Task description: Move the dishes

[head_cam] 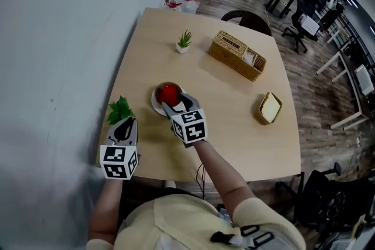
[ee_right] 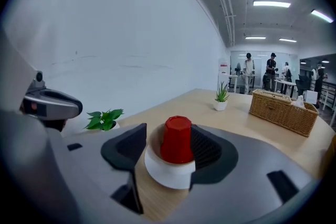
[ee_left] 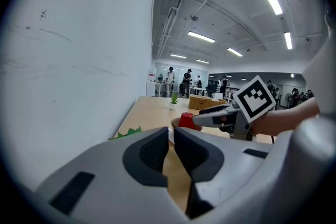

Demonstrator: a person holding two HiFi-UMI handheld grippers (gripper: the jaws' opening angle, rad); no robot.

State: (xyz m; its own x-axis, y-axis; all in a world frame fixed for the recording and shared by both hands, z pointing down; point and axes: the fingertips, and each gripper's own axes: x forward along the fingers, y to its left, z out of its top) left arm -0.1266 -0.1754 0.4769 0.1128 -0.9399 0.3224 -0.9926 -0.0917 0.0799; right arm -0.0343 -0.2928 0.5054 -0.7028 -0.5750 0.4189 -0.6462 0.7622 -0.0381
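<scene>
The table (head_cam: 234,126) is seen as pale wood with a smooth, matt top. A red cup (ee_right: 177,140) is given a smooth, plastic look, and a white plate (ee_right: 167,174) a faint gloss. A basket (head_cam: 237,55) is woven from rough wicker. The right gripper (ee_right: 170,141) is cased in matt grey plastic, with black ribbed pads (ee_right: 206,147).

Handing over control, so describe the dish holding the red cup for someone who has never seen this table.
On the light wooden table, look at the near half, beside the leafy green plant by the wall. The round white plate lies there between the right tool's open jaws. Only it carries an upside-down red cup.
</scene>
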